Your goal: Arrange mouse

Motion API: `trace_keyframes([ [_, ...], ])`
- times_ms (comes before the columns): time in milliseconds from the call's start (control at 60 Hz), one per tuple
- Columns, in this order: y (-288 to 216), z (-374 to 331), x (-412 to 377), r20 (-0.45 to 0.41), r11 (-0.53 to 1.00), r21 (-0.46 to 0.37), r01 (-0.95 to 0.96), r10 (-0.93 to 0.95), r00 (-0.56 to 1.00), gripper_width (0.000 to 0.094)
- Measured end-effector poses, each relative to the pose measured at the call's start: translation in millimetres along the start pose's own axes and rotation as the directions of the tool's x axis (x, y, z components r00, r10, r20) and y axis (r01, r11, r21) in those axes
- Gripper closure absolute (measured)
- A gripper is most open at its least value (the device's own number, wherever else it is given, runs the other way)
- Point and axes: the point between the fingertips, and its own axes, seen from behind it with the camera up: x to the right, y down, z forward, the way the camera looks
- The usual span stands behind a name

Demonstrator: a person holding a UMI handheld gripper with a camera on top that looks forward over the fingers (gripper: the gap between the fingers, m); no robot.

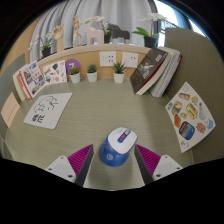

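Straddling the mouse (118,149), the hand-held gripper (114,160) has its fingers apart, one pink pad (80,159) on each side. Mouse is blue and white, sits on the counter (100,115) between the fingers, gaps visible both sides, so not clamped.

Risks, as judgement: mouse shell is rounded and smooth, so a squeeze high on the hump could make it squirt forward or pop out. Closing off-centre would let one pad hit first and spin or shove the mouse across the counter. Pushing it far forward could knock into the white paper (47,109) ahead to the left, or the small pots beyond.

Containers: three small plant pots stand in a row well beyond the fingers, near the back of the counter: a white pot (74,76), a second pot (93,75) and a third pot (118,76), each with a small green plant in it. More greenery sits on the shelf (90,47) above; what holds it I cannot tell.

Other flat stuff: magazines (38,78) leaning far left, books (155,70) leaning ahead right, a sticker sheet (188,114) to the right. All well apart from the mouse.
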Motion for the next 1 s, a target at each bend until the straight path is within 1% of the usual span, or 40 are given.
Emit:
trace_keyframes([
  [83, -9.9, 16.9, -2.7, 0.015, 1.0, -0.013, 0.0, 0.0, 1.0, 0.0108],
  [167, -22.6, 28.4, -11.4, 0.041, 1.0, -0.015, -0.001, 0.001, 0.999, 0.0152],
  [333, -32.2, 52.2, -19.2, 0.052, 0.999, -0.052, -0.003, 0.006, 0.999, 0.0275],
  [383, -31.0, 56.4, -17.2, 0.034, 0.998, -0.069, -0.003, 0.005, 0.999, 0.0339],
  [417, -33.7, 58.4, -14.9, 0.023, 0.998, -0.064, -0.001, 0.003, 1.0, 0.0415],
  [450, -33.9, 59.0, -15.4, 0.025, 0.998, -0.068, -0.008, 0.01, 1.0, 0.0415],
  [517, -33.7, 59.8, -12.3, 0.023, 0.996, -0.085, -0.01, 0.012, 1.0, 0.046],
  [550, -33.1, 59.9, -11.6, 0.018, 0.996, -0.093, -0.015, 0.017, 1.0, 0.0467],
  [633, -33.5, 61.5, -9.7, -0.007, 0.993, -0.114, -0.027, 0.027, 1.0, 0.0528],
  [683, -34.5, 63.0, -10.2, -0.016, 0.991, -0.132, -0.036, 0.034, 0.999, 0.0547],
  [750, -37.1, 65.0, -11.6, -0.018, 0.986, -0.161, -0.046, 0.044, 0.999, 0.0548],
  [817, -45.1, 65.1, -11.7, -0.038, 0.981, -0.182, -0.073, 0.067, 0.997, 0.0547],
  [883, -78.4, 56.5, -14.4, -0.069, 0.988, -0.129, -0.079, 0.071, 0.995, 0.0548],
  [950, -129.4, 39.4, -21.6, -0.108, 0.997, -0.04, -0.07, 0.065, 0.992, 0.0545],
  [1000, -171.1, 22.8, -35.5, -0.119, 0.997, 0.03, -0.073, 0.076, 0.99, 0.0546],
])
